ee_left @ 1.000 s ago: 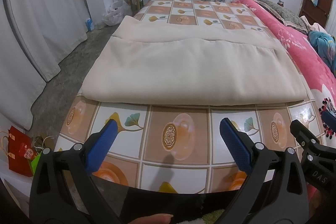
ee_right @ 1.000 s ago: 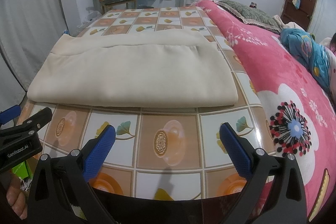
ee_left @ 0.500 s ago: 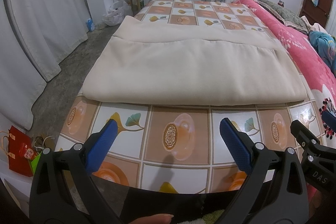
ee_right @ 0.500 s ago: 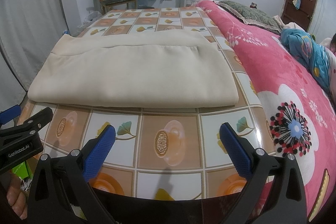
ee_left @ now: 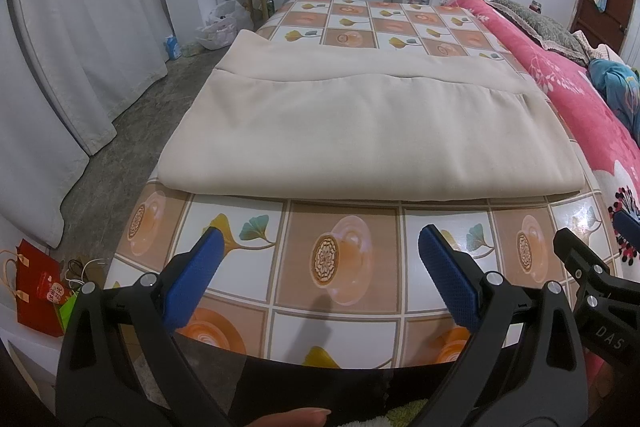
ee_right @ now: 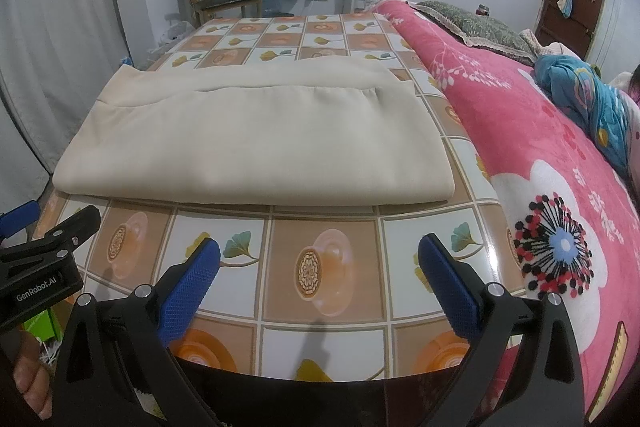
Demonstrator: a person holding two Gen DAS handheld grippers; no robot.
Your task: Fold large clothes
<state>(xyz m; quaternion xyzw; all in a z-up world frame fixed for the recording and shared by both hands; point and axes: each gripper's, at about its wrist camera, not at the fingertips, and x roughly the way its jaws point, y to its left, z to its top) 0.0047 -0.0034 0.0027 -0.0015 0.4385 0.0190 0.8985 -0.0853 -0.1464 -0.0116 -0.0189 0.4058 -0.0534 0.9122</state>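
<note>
Beige cloth folded flat on table, left tool spread, right tool spread

Table covered in glossy tiled oilcloth, cup and ginkgo-leaf print. Folded beige cloth lies flat on the table, spanning nearly its full width. Pink floral blanket butts against the table's right edge.

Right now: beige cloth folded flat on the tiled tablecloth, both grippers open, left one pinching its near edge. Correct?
Not quite. The left gripper pinches nothing: in the left wrist view it hangs open short of the beige cloth. The right gripper is open too.
</note>
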